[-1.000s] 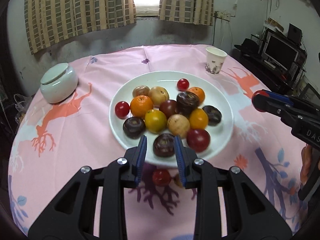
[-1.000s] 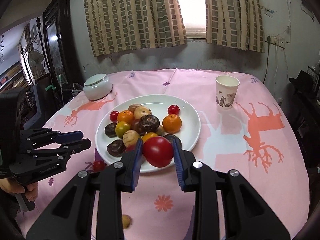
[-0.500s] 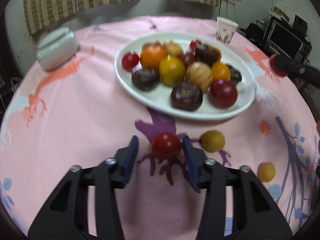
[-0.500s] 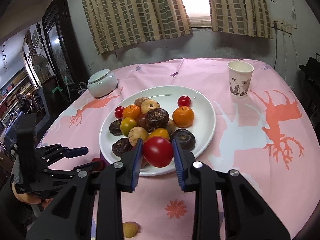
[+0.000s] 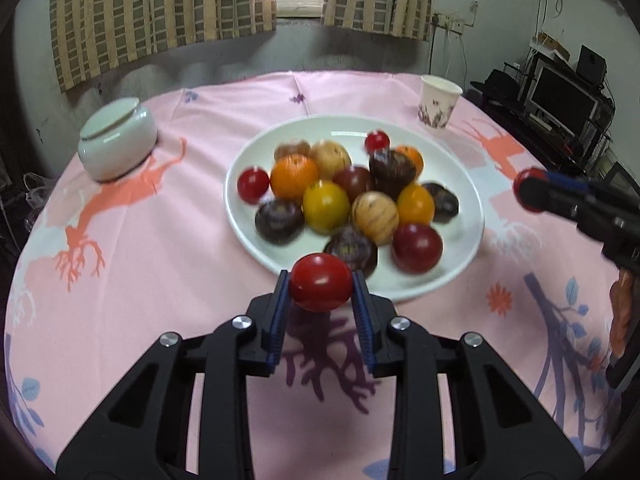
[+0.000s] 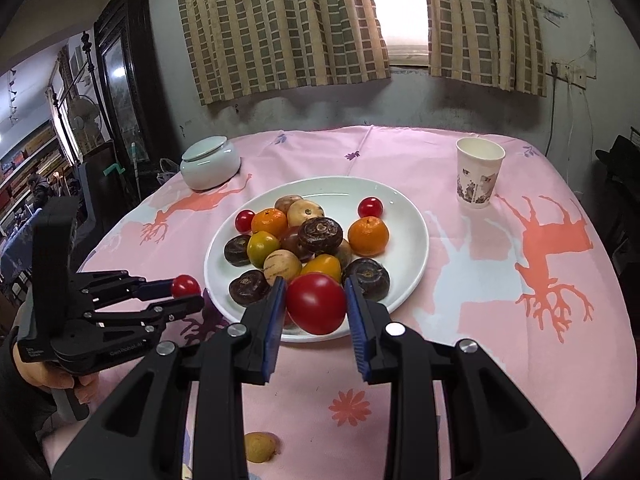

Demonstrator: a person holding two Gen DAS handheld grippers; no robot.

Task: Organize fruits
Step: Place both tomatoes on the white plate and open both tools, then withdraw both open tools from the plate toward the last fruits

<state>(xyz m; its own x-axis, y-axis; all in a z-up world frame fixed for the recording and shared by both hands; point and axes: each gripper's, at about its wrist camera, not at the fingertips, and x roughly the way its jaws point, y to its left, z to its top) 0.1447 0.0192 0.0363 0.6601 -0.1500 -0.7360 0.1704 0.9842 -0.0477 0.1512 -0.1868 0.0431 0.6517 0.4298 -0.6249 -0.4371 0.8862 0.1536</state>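
Left tool (image 5: 321, 282) has just closed on a small red tomato (image 5: 321, 281), just short of the plate (image 5: 468, 184). Right tool (image 6: 316, 304) clamps a bigger tomato (image 6: 316, 303) above the plate's near rim.

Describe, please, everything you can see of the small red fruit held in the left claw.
The small red fruit is round, smooth and glossy, like a cherry tomato, with highlights on its skin and no visible stem. It sits between the blue ribbed pads of the left claw, which has just been closing and is shut on it. It looks lifted off the pink tablecloth, just short of the near rim of the white plate, touching only the pads.
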